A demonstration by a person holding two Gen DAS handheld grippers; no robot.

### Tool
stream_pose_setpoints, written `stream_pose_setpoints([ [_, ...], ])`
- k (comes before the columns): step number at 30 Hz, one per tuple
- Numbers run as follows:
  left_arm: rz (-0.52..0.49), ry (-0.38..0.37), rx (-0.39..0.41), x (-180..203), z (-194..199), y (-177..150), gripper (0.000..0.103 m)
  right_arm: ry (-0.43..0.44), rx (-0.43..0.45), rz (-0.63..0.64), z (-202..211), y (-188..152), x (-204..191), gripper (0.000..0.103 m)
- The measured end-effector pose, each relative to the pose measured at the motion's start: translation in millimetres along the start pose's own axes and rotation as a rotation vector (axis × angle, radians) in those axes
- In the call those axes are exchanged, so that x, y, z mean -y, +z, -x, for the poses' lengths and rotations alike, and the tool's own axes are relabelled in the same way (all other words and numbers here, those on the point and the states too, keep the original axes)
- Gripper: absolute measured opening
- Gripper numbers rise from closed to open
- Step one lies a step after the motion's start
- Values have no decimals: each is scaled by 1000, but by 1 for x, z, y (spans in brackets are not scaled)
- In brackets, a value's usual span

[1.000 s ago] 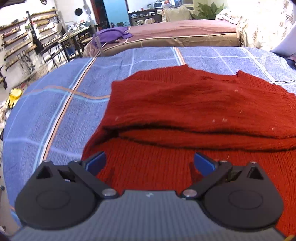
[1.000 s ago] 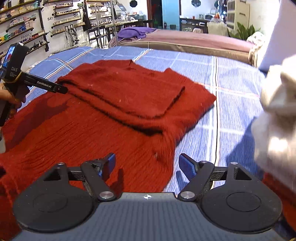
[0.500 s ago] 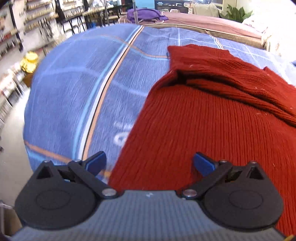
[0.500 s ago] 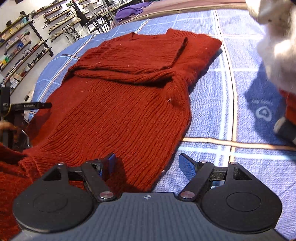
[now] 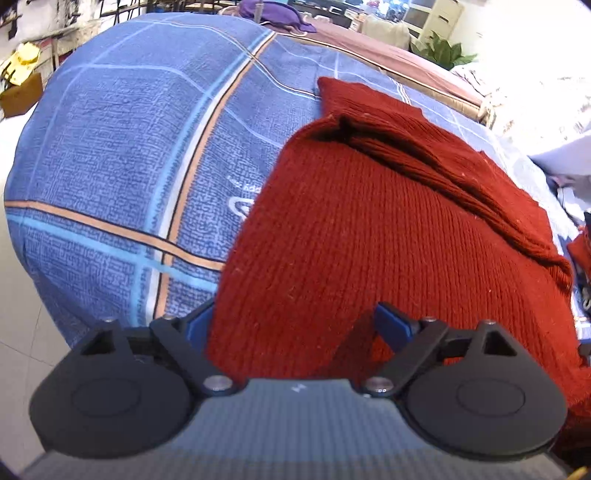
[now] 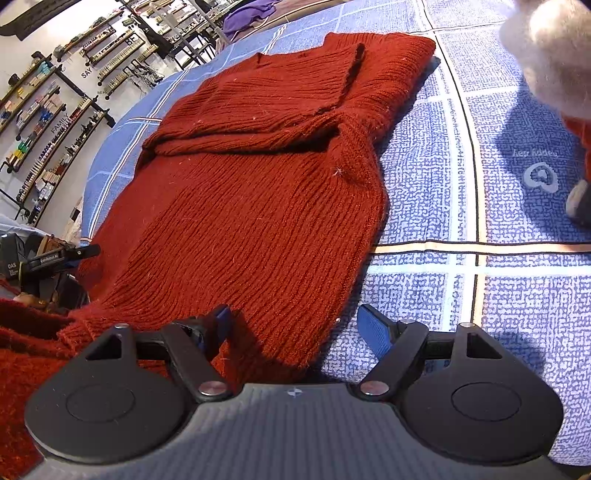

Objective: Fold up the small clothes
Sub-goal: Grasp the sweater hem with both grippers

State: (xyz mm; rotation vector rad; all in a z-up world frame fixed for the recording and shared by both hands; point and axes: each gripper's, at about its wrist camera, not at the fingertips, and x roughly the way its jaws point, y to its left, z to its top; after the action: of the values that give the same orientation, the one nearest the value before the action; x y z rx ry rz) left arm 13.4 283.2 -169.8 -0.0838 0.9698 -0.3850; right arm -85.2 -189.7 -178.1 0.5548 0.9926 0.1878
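Both grippers now sit at the near hem of the red sweater (image 6: 258, 206), having dropped from over its middle a second ago; I judge this sets up a bottom-to-top fold. The left gripper (image 5: 295, 325) has its jaws spread wide, straddling the near left hem corner, with knit between the fingers but nothing pinched. The right gripper (image 6: 295, 325) is equally wide, its left finger over the knit and its right over the blue plaid bedspread (image 6: 461, 295), bracketing the near right corner. Neither holds cloth yet.

The sweater lies flat on the bedspread, running away from the hem, with its sleeves already folded across the far chest. To the right, well apart from the sweater, a white fluffy garment (image 6: 546, 48) hangs into view. Farther off are a purple cloth (image 5: 273, 14) on another bed and wall shelves (image 6: 55, 110) at the left. Nothing blocks the fold path.
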Motion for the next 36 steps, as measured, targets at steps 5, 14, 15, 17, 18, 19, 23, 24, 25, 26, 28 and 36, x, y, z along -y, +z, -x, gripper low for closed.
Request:
stream_pose_setpoints([
  [5,12,-49,6,-3,-6,-1,103,4,12,-68,8,-5,12,103],
  [14,-91,15,-69,18,-15,2,103,110,-88,-57,5,-17,13,103],
  [15,-87,2,-66,18,-13,2,103,129,-104,-50,4,-18,11,103],
  [17,-80,-24,-60,16,-10,-1,102,170,-148,-33,0,-20,8,103],
  [18,-77,-34,-51,15,-8,-3,100,181,-168,-27,-3,-22,6,103],
  [19,-70,-41,-38,14,-6,-5,96,185,-183,-24,-4,-23,5,103],
  [23,-30,-58,2,7,1,-15,82,205,-194,-30,-1,-21,8,96],
  [24,-21,-61,4,5,3,-16,74,214,-194,-31,0,-22,8,90],
  [25,-11,-71,3,3,4,-17,66,221,-191,-28,1,-22,8,78],
  [26,4,-87,1,0,6,-17,55,226,-184,-19,2,-23,7,68],
  [28,34,-111,-4,-5,8,-16,34,222,-171,12,4,-21,2,42],
  [36,111,-174,49,-1,8,7,20,206,-51,146,14,-5,-17,23],
])
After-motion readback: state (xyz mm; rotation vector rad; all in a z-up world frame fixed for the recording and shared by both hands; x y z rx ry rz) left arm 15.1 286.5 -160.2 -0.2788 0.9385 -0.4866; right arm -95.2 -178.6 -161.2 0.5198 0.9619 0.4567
